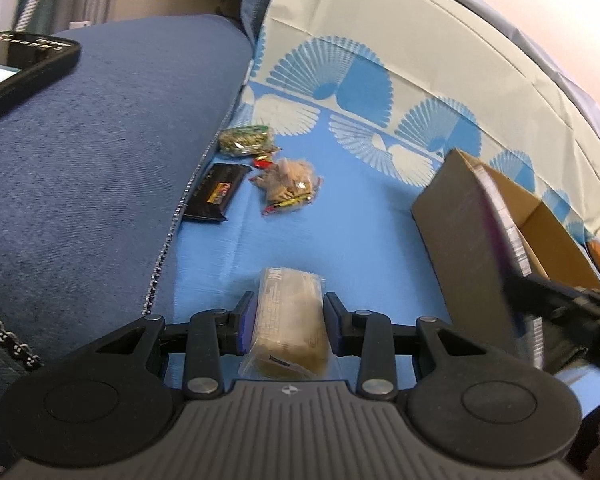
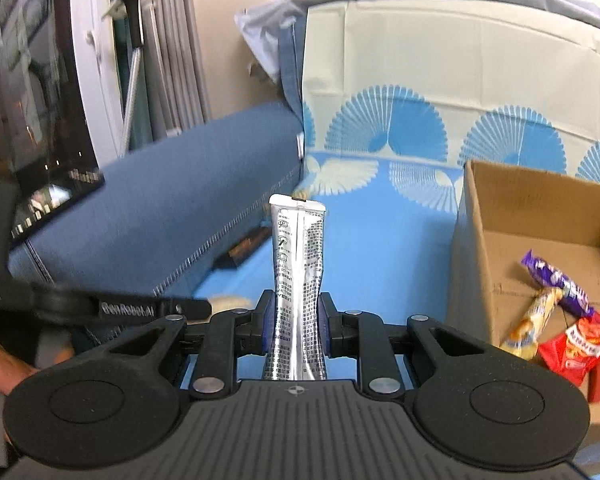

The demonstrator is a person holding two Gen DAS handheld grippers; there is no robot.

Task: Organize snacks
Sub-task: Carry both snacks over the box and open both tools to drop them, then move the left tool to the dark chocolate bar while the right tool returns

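**Both tools grip snack packets above a sofa seat**

Nearest, the left tool (image 1: 288, 320) pinches a clear packet of tan biscuits (image 1: 290, 320) between its pads. The right tool (image 2: 294, 320) clamps a silver foil sachet (image 2: 298, 264), held upright. Beyond, on the blue sofa cover (image 1: 340, 220), lie a black bar (image 1: 216, 192), a clear bag (image 1: 290, 186) and a green packet (image 1: 246, 140). Rightward, an open cardboard box (image 2: 540, 208) holds several wrapped snacks (image 2: 556, 312).

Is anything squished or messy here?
Yes. The right claw pinches the silver packet so its middle caves in like a waist. In the cardboard box, snacks lie jumbled in a corner, the purple wrapper leaning across the yellow one.
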